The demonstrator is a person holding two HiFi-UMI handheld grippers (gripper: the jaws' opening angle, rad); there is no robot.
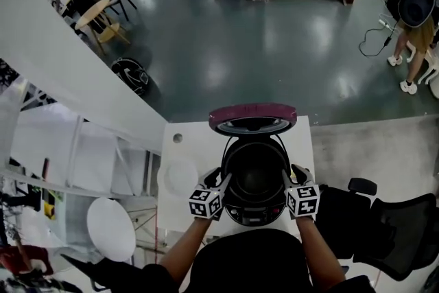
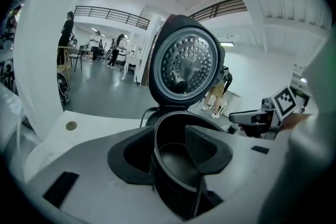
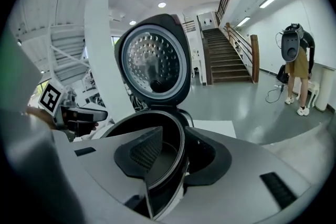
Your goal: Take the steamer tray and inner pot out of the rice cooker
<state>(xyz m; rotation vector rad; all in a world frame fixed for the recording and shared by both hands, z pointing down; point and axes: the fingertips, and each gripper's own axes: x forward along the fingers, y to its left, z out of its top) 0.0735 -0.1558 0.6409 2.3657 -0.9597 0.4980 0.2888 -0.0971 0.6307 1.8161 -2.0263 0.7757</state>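
Left gripper (image 1: 216, 179) and right gripper (image 1: 291, 173) both sit at the mouth of the rice cooker (image 1: 255, 215), the left at 9 o'clock of the opening and the right at 3 o'clock. Both point forward and down toward the far side of the white table (image 1: 186, 147). Left gripper view: jaws moderately apart and straddling the rim of the black insert (image 2: 176, 162), with one pad (image 2: 131, 153) outside the rim and the other inside the bowl. Neither pad is seen pressing on the rim, so nothing is gripped. Right gripper view: same arrangement mirrored, with the ribbed pad (image 3: 144, 150) inside the bowl and its partner outside. The rim passes through a narrower gap here, and no clamping is visible. Whether this rim belongs to the steamer tray or to the inner pot, I cannot tell. The insert is seated in the cooker body at table centre, directly ahead of the person. It is round, so it has no long axis of its own, and its mouth faces straight up. The cooker's front-to-back line runs from 6 to 12 o'clock in the head view, with the control panel at 6. The lid (image 1: 252, 117) is hinged at 12 and stands raised. Its perforated metal inner plate (image 2: 186, 63) faces back toward both grippers.
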